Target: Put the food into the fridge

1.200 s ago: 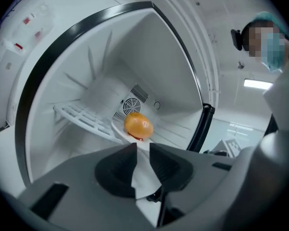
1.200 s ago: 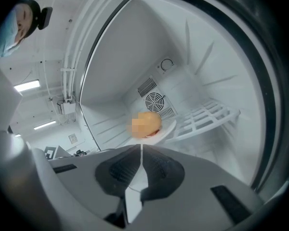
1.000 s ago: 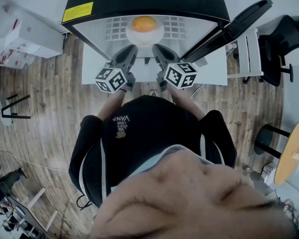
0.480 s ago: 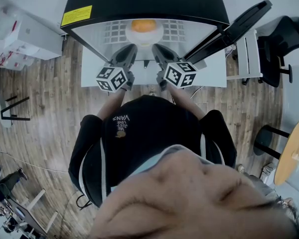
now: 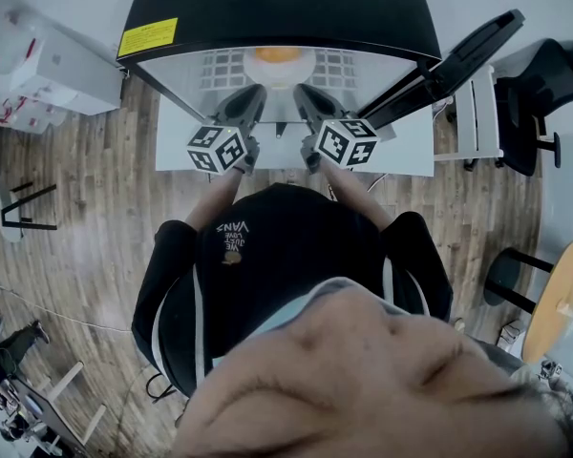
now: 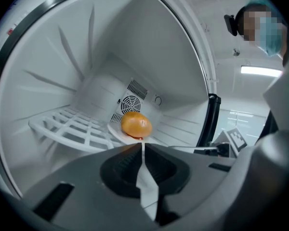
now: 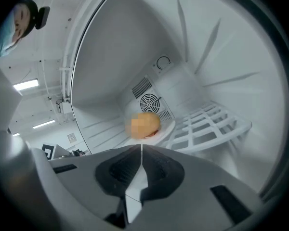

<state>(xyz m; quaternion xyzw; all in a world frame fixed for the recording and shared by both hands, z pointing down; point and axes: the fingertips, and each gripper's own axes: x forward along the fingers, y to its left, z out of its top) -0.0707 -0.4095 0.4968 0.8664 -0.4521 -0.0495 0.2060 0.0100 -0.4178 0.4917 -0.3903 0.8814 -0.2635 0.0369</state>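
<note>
Bun (image 6: 136, 125) on plate (image 6: 113, 129), plate on wire shelf (image 6: 67, 126) inside fridge (image 6: 149, 42). All ahead of left gripper (image 6: 142, 146) and right gripper (image 7: 141, 148); fan vent (image 6: 130, 103) behind bun.

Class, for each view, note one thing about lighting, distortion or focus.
Head view: fisheye bows the floor planks; the fridge interior glares, washing out the bun. Left gripper view: bun crisp, dark vignette at corners. Right gripper view: fridge walls curve strongly, corners dark.

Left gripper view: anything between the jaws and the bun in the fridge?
Nothing in the way in the left gripper view: past the shut left gripper lies only the rim of the plate under the bun.
</note>
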